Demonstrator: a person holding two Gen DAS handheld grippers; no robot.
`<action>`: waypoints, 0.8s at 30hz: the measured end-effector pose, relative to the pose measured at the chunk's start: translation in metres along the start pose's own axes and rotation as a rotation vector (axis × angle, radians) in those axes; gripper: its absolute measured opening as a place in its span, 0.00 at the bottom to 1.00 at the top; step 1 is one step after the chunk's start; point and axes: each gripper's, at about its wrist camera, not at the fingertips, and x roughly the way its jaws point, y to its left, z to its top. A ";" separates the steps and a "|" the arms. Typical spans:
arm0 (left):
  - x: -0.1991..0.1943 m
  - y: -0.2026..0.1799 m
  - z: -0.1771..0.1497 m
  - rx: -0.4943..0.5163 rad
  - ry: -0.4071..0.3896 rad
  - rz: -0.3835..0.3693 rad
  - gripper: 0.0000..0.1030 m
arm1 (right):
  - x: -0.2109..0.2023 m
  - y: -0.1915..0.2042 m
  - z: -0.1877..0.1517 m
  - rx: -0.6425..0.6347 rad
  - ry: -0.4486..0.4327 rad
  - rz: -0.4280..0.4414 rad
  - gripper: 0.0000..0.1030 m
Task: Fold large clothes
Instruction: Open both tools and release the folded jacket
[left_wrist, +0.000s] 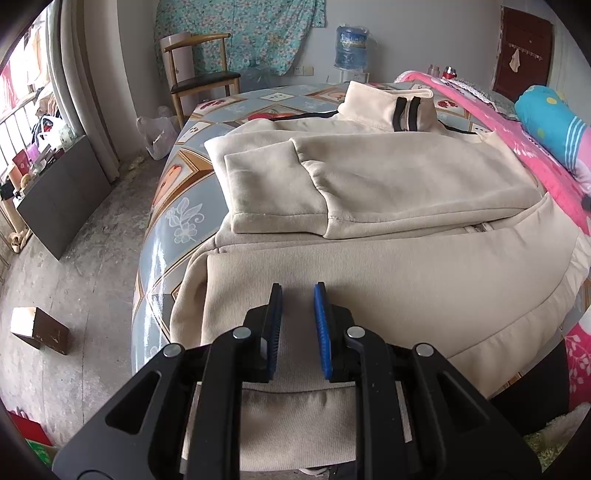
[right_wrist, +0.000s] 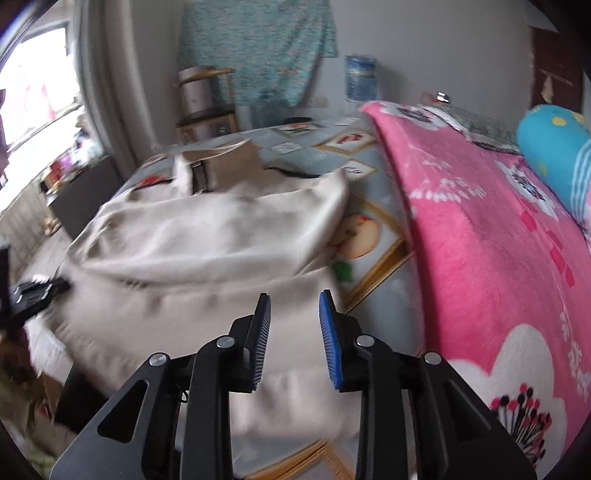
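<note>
Bedroom, fruit-print tabletop (left_wrist: 192, 155). Near: left tongs (left_wrist: 298, 291) and right tongs (right_wrist: 294, 297) slightly open, empty, above cream jacket's (left_wrist: 369, 280) hem. Beyond — sleeves folded across, collar farthest. Best: pinch both hem corners evenly, lift toward collar.

No text can be read with certainty in either view. The pink blanket (right_wrist: 480, 258) carries a row of large pink characters along its right part, beside the white flower print, but they are too distorted to read. The blue label on the water bottle (left_wrist: 351, 44), behind the blanket, shows only blurred marks. The other prints are only pictures of fruit and flowers.
</note>
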 end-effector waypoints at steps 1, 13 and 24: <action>0.000 0.000 0.000 -0.001 0.000 0.000 0.18 | 0.003 0.002 -0.007 -0.013 0.022 -0.011 0.28; -0.054 -0.033 0.008 0.073 -0.110 -0.127 0.17 | -0.007 0.040 -0.023 -0.013 0.032 0.080 0.42; -0.023 -0.108 -0.015 0.176 0.031 -0.248 0.18 | 0.032 0.129 -0.039 -0.169 0.098 0.191 0.42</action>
